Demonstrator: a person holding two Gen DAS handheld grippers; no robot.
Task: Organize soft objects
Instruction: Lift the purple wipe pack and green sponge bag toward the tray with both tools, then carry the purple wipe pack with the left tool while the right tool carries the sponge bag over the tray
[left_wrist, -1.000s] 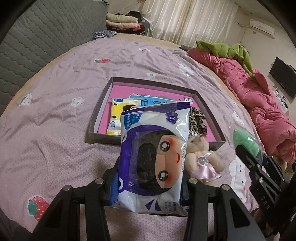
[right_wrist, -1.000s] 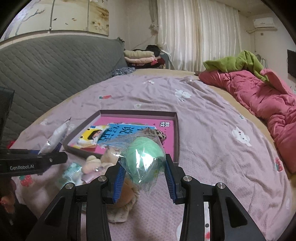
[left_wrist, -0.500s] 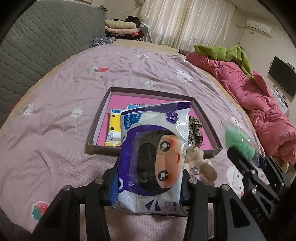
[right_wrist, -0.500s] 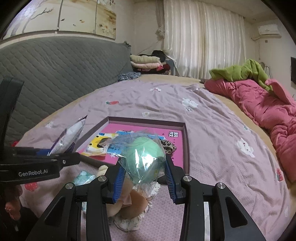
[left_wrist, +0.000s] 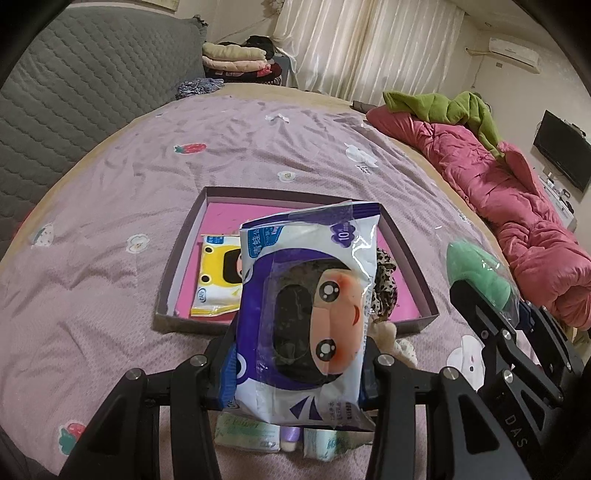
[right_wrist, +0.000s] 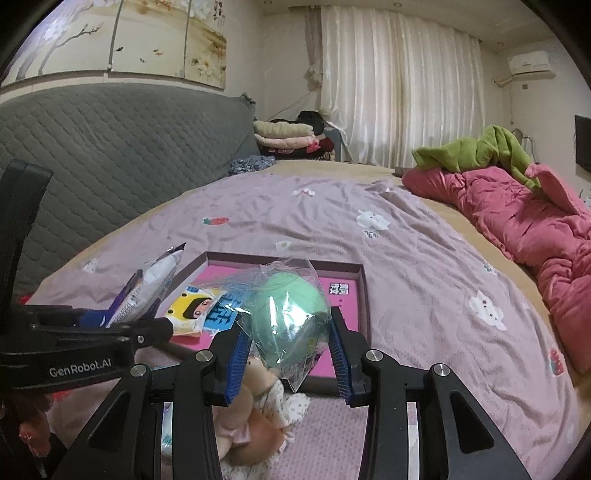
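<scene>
The left gripper clamps a purple wet-wipes pack between its pads, held above the bedsheet just short of the shallow pink-floored box. The right gripper pinches a green sponge in a clear bag, likewise near the box's front edge. Both loads should clear the rim before release, and go down flat on bare pink floor. The box already holds a yellow wipes pack, a blue packet and a leopard-print scrunchie. A plush doll and small packets lie outside, in front.
</scene>
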